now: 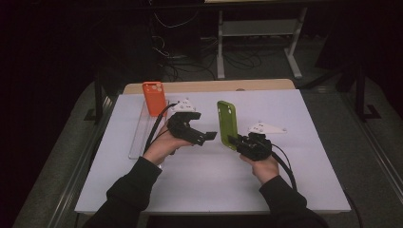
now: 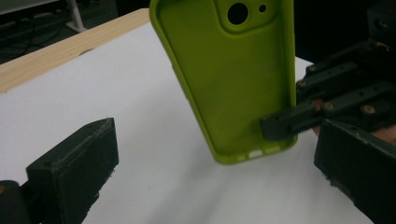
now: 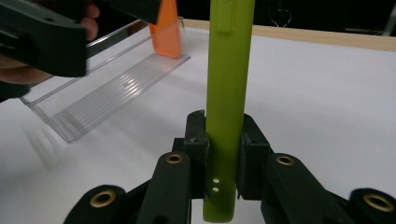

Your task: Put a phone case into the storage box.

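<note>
A lime-green phone case (image 1: 227,121) stands upright above the white table, its lower edge clamped in my right gripper (image 1: 234,140). In the right gripper view the case (image 3: 229,60) rises edge-on between the two pads, and the gripper (image 3: 224,135) is shut on it. My left gripper (image 1: 206,137) is open and points at the case from the left, a short way off. In the left gripper view its jaws stand wide apart (image 2: 212,179), with the case's hollow inside (image 2: 229,79) ahead of them. An orange phone case (image 1: 154,97) stands at the far end of a clear tray (image 1: 140,135).
The clear plastic tray (image 3: 107,88) lies lengthwise along the left side of the white table (image 1: 285,166), with the orange case (image 3: 169,32) at its far end. A wooden strip (image 1: 214,86) borders the far edge. Dark floor, cables and a table frame lie beyond.
</note>
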The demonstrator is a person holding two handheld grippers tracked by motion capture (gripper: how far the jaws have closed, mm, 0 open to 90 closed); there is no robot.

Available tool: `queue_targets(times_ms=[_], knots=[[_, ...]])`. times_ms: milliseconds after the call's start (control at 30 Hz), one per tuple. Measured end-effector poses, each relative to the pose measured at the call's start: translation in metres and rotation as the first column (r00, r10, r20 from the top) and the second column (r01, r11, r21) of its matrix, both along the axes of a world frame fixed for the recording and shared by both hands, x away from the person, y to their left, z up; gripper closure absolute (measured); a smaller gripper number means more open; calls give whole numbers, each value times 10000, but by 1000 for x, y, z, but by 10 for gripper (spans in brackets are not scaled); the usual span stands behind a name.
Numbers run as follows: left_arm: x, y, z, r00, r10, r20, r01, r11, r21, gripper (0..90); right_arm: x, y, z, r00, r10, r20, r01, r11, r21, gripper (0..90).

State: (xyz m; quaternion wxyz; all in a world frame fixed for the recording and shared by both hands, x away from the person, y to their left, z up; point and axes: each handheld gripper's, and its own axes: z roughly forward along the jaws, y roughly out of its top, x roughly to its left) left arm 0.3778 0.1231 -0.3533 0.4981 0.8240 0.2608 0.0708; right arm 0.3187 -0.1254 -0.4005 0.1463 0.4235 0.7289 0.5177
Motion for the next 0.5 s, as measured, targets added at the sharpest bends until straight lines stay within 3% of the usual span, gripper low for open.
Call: queue_targets(times_ms=[500], knots=[[0, -7, -2, 9993, 385, 22, -382, 9959, -823, 0, -10, 25, -4, 9958, 919, -22, -919, 9954, -281, 759]])
